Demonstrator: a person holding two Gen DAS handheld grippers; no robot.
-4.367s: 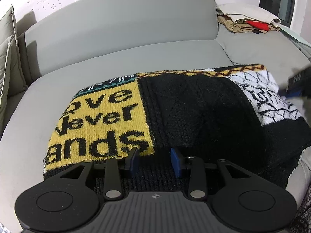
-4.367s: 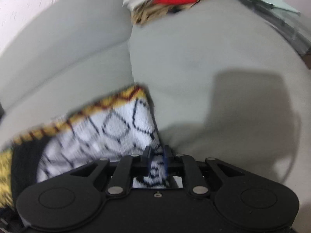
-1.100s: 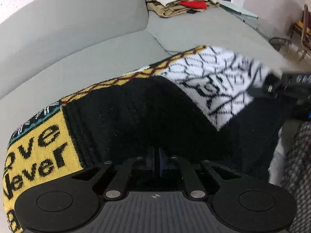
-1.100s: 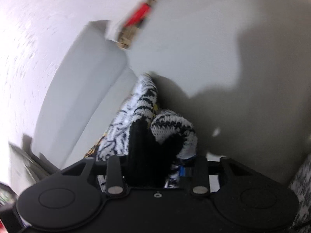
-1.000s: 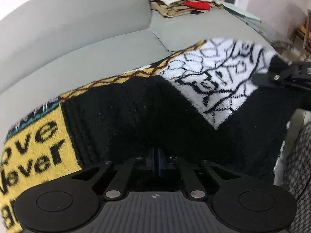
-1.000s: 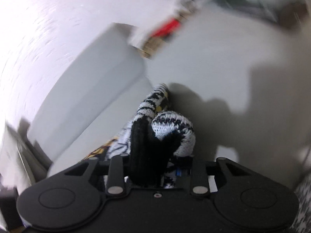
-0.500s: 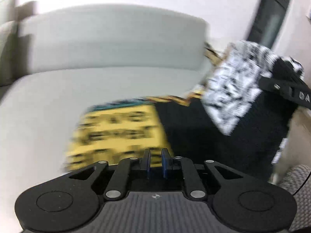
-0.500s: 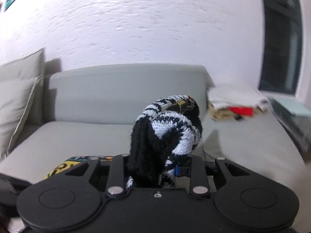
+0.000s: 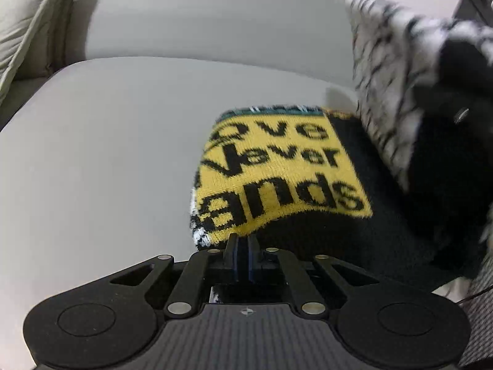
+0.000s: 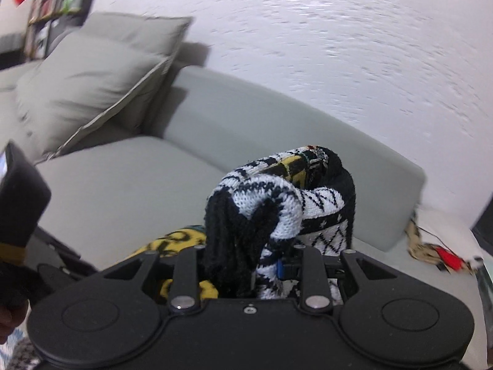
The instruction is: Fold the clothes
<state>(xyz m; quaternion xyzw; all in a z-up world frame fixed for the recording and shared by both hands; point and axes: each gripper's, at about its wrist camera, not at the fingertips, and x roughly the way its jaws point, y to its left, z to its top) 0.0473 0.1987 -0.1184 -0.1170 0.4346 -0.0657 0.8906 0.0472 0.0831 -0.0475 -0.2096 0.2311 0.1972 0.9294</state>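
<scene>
The knitted sweater [image 9: 286,169] is showing black lettering on its yellow panel, in three lines partly cut off at the left: "ve", "Never" and "ands". In the right wrist view, only broken bits of black letters on a yellow patch are showing, too little to read. Nothing else is carrying legible text.

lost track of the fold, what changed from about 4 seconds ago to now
The left tool, open over the sweater's near hem back then, has shut on that hem. The right tool, already clamped on the white patterned end, has lifted it off the sofa and swung it over toward the yellow lettered panel, so it now hangs bunched in the air. The yellow panel stays flat on the seat, and the clothes pile stays put.
</scene>
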